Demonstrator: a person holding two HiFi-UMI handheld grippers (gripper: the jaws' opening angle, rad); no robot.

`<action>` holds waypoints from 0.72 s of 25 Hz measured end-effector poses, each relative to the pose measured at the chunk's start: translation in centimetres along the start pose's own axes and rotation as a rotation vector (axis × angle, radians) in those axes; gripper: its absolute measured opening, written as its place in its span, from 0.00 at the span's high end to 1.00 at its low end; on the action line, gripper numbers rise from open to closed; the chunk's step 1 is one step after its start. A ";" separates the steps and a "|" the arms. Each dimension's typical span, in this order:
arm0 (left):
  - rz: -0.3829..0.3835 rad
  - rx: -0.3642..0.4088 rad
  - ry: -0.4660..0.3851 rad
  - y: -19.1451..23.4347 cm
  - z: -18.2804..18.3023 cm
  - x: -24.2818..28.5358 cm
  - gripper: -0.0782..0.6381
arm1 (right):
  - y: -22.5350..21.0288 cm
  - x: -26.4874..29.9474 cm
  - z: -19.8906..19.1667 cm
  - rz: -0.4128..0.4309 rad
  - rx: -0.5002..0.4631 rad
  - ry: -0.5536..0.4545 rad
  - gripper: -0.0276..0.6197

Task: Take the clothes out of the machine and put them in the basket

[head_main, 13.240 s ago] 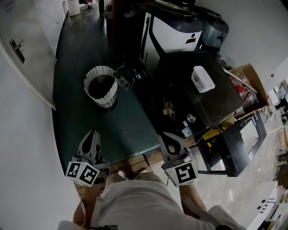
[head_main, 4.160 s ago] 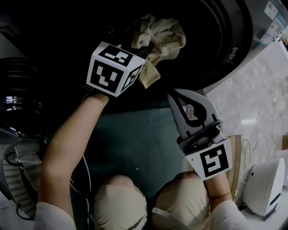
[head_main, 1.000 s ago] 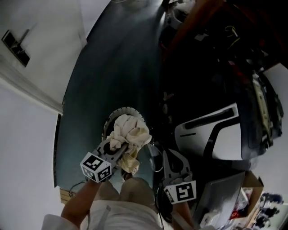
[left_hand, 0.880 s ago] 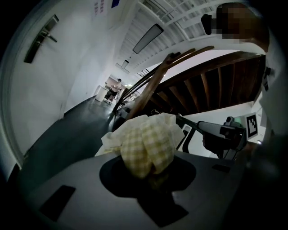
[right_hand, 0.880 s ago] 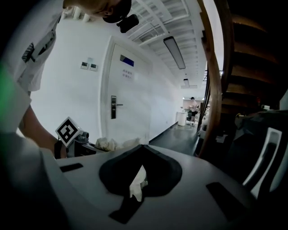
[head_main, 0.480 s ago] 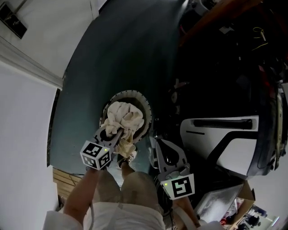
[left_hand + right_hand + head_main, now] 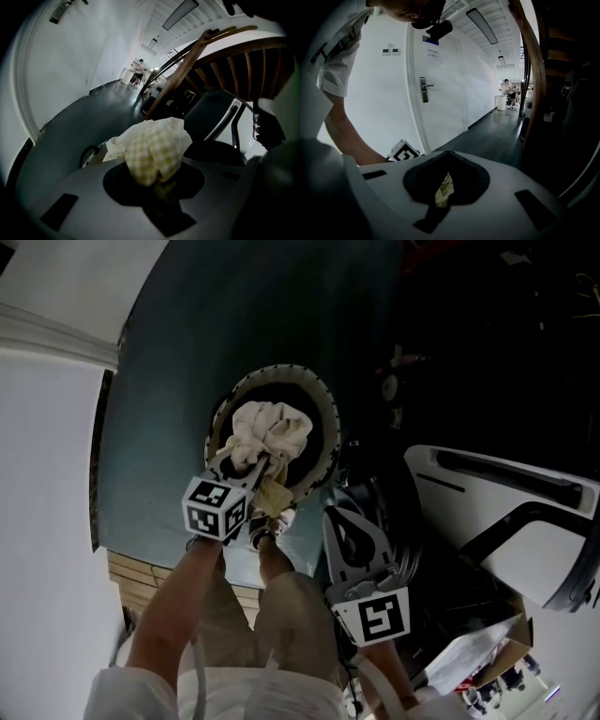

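A cream, yellow-checked cloth bundle [image 7: 270, 430] hangs over the mouth of the white woven basket [image 7: 277, 370] on the dark floor, in the head view. My left gripper [image 7: 251, 465] is shut on this cloth at the basket's near rim, and a loose end dangles below the jaws. In the left gripper view the cloth [image 7: 157, 147] bulges out between the jaws of the left gripper [image 7: 159, 187]. My right gripper [image 7: 336, 517] hovers to the right of the basket, jaws together and holding nothing. In the right gripper view a scrap of checked cloth [image 7: 444, 190] shows beyond the right gripper [image 7: 446, 157].
A white and black appliance [image 7: 506, 512] stands to the right, with dark clutter behind it. A white wall [image 7: 47, 427] borders the floor on the left. A white door [image 7: 440, 93] and a long corridor show in the right gripper view. The person's legs are below the grippers.
Both grippers have come down. The cloth bundle in the left gripper has sunk toward the basket's mouth, and the basket now looks larger and closer.
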State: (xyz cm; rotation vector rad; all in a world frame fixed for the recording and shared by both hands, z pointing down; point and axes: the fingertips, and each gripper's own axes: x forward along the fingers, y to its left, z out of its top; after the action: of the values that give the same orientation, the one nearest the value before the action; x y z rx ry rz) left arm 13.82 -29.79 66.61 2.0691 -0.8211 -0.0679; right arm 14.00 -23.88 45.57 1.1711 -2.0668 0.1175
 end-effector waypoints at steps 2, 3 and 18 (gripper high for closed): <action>0.009 0.006 0.039 1.2 -1.6 2.0 0.72 | 0.0 1.1 -1.4 0.007 0.008 0.005 0.94; 0.015 0.003 0.054 1.8 -2.3 2.9 0.72 | -0.1 1.7 -2.0 0.011 0.011 0.005 0.94; 0.103 -0.047 0.270 7.2 -13.4 14.3 0.71 | -1.3 5.6 -11.0 0.043 0.087 0.035 0.94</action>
State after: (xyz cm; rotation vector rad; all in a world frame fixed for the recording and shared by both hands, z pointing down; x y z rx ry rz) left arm 25.71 -31.21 83.74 1.9352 -0.7489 0.2416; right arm 19.46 -24.00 56.72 1.1680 -2.0746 0.2492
